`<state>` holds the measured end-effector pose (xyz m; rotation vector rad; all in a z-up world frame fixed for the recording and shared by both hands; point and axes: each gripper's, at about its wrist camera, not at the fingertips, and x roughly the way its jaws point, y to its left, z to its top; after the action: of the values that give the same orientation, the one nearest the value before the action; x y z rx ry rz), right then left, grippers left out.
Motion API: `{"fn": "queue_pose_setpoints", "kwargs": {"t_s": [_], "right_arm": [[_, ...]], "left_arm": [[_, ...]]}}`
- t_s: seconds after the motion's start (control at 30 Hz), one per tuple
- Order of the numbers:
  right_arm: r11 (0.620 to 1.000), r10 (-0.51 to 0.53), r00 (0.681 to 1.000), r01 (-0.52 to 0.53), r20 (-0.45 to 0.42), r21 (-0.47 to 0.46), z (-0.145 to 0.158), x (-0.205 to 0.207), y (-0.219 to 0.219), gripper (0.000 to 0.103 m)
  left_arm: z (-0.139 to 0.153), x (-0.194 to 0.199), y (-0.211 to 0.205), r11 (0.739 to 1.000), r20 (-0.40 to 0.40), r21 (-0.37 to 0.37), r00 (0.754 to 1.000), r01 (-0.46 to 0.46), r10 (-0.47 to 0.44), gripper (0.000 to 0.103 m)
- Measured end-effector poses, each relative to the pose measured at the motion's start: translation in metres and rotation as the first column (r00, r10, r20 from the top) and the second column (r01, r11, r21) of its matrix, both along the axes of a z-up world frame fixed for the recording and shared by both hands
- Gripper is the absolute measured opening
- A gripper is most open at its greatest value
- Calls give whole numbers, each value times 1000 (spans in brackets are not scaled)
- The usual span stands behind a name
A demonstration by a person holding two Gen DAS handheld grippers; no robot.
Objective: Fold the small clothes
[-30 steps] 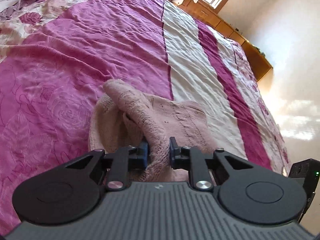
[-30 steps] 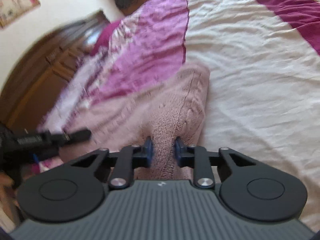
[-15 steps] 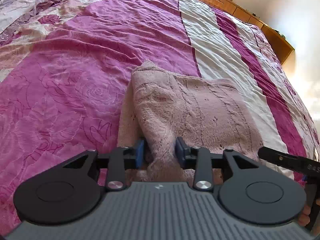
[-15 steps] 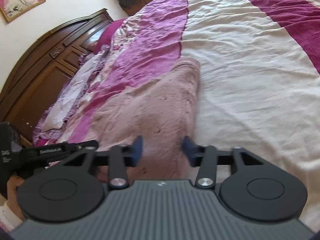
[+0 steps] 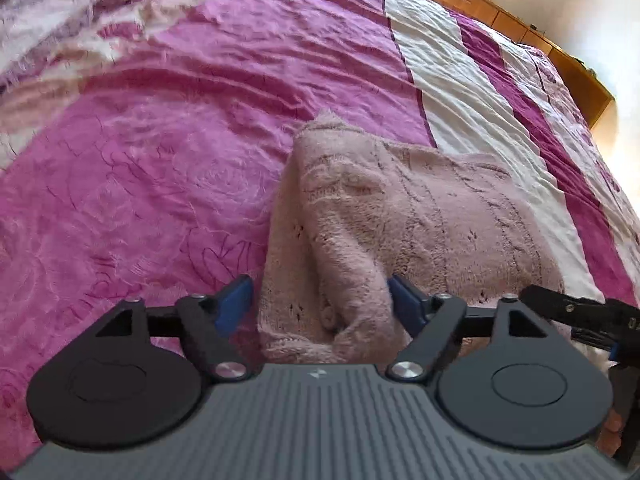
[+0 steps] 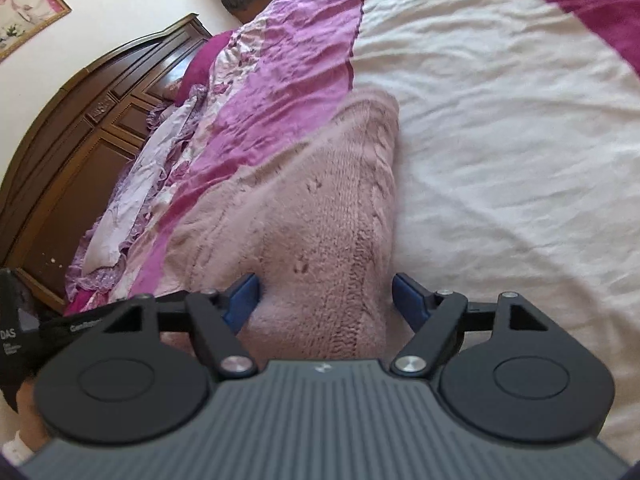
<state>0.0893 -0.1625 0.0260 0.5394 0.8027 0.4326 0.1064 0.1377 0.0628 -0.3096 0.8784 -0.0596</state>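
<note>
A: How do the tools stand?
B: Left tool is spread wide, the sweater loose between its fingers; right tool likewise, gripping nothing.
A: And where is the sweater?
B: Folded on the bed, across the seam of pink and cream stripes.
A: Room to move?
B: Bare cover to the left, ahead and to the right.
A: Anything nearby?
B: A headboard far left, a dresser beyond the bed.
</note>
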Motion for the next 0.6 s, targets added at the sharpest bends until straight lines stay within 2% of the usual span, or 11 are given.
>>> {"fn": "queue_pose_setpoints", "kwargs": {"t_s": [0.1, 0.2, 0.3, 0.4, 0.53, 0.6], "right_arm": [[999, 9, 1000, -9, -3, 38, -8, 7, 3, 77], [998, 24, 1000, -24, 5, 63, -12, 12, 6, 78], [993, 43, 999, -43, 2, 110, -14, 19, 5, 78], [986, 41, 999, -39, -9, 161, -17, 25, 2, 76], [986, 36, 999, -36, -2, 161, -13, 27, 4, 53], [984, 45, 999, -47, 17, 171, -6, 25, 4, 50]], "left_arm": [[-12, 8, 13, 991, -34, -129, 999, -27, 22, 84], [-22, 13, 20, 968, -40, -249, 999, -26, 17, 84], [-33, 20, 21, 920, -39, -393, 999, 10, -27, 83], [-35, 20, 13, 920, -11, -391, 1000, 21, -28, 76], [-36, 18, 16, 902, 3, -431, 1000, 24, -25, 53], [-28, 17, 17, 898, 17, -439, 999, 35, -30, 49]]}}
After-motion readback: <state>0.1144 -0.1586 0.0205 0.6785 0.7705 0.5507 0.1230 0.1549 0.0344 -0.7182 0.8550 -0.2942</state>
